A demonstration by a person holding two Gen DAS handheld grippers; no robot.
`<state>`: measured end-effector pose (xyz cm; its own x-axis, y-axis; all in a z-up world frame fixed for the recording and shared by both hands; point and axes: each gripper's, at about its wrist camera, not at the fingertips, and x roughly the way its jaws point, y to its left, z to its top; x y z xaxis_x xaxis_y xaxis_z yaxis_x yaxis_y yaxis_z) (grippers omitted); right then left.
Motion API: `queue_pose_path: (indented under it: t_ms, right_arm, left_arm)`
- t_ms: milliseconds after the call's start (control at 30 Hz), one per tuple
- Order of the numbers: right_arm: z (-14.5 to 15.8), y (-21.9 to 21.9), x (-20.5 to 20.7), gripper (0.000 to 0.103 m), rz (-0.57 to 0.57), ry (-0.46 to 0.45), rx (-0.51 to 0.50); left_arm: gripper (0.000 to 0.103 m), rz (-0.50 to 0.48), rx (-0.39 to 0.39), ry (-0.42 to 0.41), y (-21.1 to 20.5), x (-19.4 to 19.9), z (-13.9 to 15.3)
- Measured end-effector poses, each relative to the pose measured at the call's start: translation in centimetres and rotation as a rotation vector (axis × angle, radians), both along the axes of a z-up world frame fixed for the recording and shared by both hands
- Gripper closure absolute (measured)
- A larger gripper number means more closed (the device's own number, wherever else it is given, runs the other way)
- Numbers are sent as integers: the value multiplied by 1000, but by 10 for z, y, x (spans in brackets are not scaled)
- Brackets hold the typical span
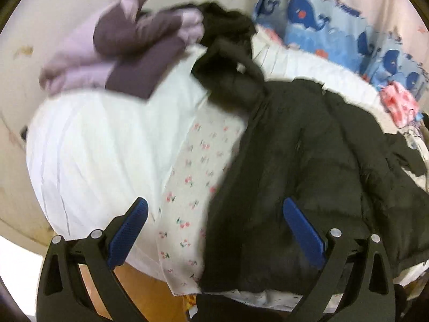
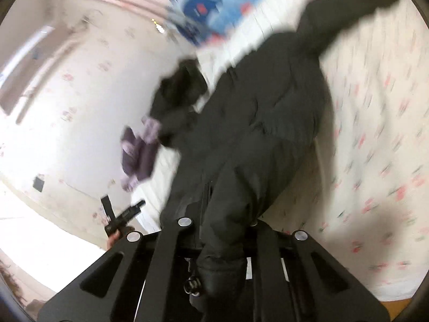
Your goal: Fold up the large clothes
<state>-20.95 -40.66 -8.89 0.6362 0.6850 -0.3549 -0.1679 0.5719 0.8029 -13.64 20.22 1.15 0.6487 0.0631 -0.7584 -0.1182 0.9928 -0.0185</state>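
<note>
A large black puffer jacket (image 1: 300, 161) lies spread on the bed, its hood toward the far side. My left gripper (image 1: 214, 206) is open, its blue pads (image 1: 303, 230) hovering over the jacket's near hem and the floral sheet (image 1: 187, 187). In the right wrist view the jacket (image 2: 262, 112) stretches away from the camera, blurred by motion. My right gripper (image 2: 219, 230) is shut on the jacket's edge, with black fabric bunched between its arms and hiding the fingertips.
A folded purple and lilac garment (image 1: 128, 45) lies at the far side of the white bedding (image 1: 93, 139). A blue whale-print cloth (image 1: 321, 26) and a pink cloth (image 1: 399, 102) lie at the far right. The left gripper (image 2: 126, 214) shows beside the bed.
</note>
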Motion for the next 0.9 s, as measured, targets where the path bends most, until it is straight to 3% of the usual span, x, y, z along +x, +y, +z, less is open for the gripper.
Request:
queue_pose_path:
  t_ms: [67, 200, 267, 300, 333, 400, 433, 533, 633, 900]
  right_arm:
    - [-14, -18, -17, 95, -30, 31, -27]
    - [-99, -27, -28, 84, 16, 310, -219]
    - [-108, -29, -41, 79, 8, 287, -200]
    - [-102, -38, -48, 69, 0, 246, -173]
    - [-88, -47, -53, 50, -27, 194, -165]
    - [-53, -71, -57, 23, -129, 99, -193]
    - [-43, -86, -58, 15, -174, 67, -196]
    - [-14, -139, -41, 10, -327, 21, -160]
    - [-7, -193, -4, 9, -418, 49, -156]
    - [-39, -289, 137, 9, -696, 152, -211]
  left_arm:
    - [6, -29, 17, -29, -15, 0, 15]
    - [6, -91, -21, -42, -50, 11, 25]
    - [6, -141, -23, -45, -72, 16, 25]
    - [6, -169, -13, -52, -91, 21, 25]
    - [6, -200, -6, -60, -110, 27, 24]
    - [6, -252, -3, -74, -144, 40, 19]
    - [6, -276, -2, -86, -164, 48, 17]
    - [6, -306, -18, -109, -208, 68, 9]
    - [6, -313, -56, -118, -240, 92, 1]
    - [6, -311, -64, -217, -291, 143, -12]
